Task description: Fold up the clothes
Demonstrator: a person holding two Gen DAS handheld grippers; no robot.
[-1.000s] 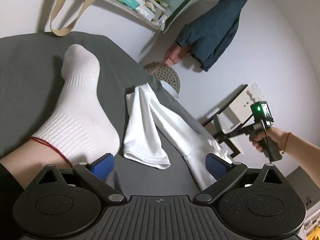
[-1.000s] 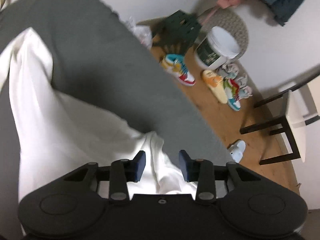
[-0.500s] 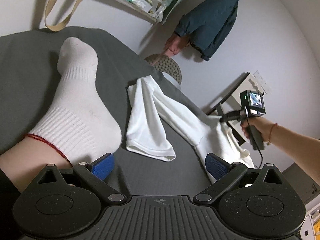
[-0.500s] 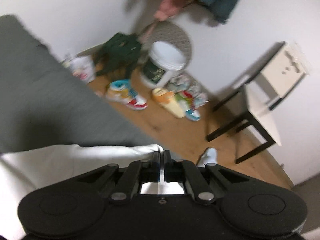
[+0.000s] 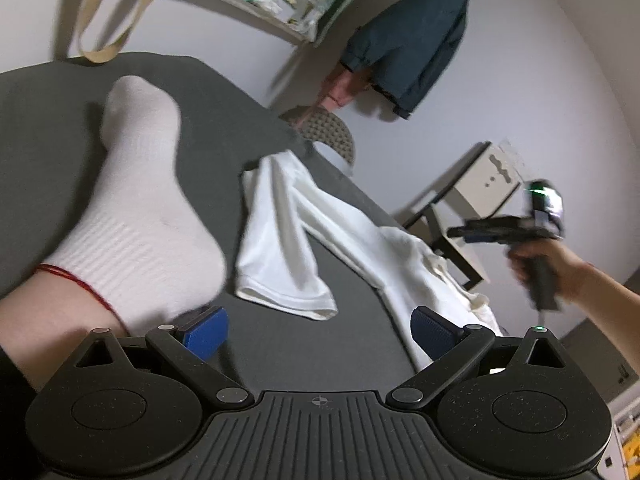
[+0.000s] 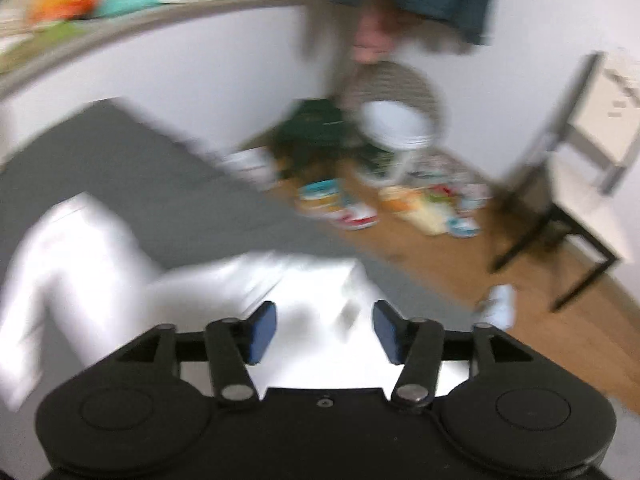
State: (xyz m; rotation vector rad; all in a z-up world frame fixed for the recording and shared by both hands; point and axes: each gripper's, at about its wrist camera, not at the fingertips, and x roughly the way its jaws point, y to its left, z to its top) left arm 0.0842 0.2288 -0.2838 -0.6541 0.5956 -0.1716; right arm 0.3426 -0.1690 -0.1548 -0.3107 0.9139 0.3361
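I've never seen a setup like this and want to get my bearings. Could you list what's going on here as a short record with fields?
setting: grey bed in a room with white walls
garment: white garment lying crumpled on the bed, one end near the bed's edge
left gripper: open, holding nothing, above the bed
right gripper: open, over the white garment, view blurred
person: foot in a white sock resting on the bed
floor: colourful shoes, a white bucket
fold: not yet done

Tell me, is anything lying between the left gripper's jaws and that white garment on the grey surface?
Nothing visible does. The left gripper has its jaws open over bare grey surface, with the white garment just ahead. The person's socked foot rests to the left, beside the path rather than across it.
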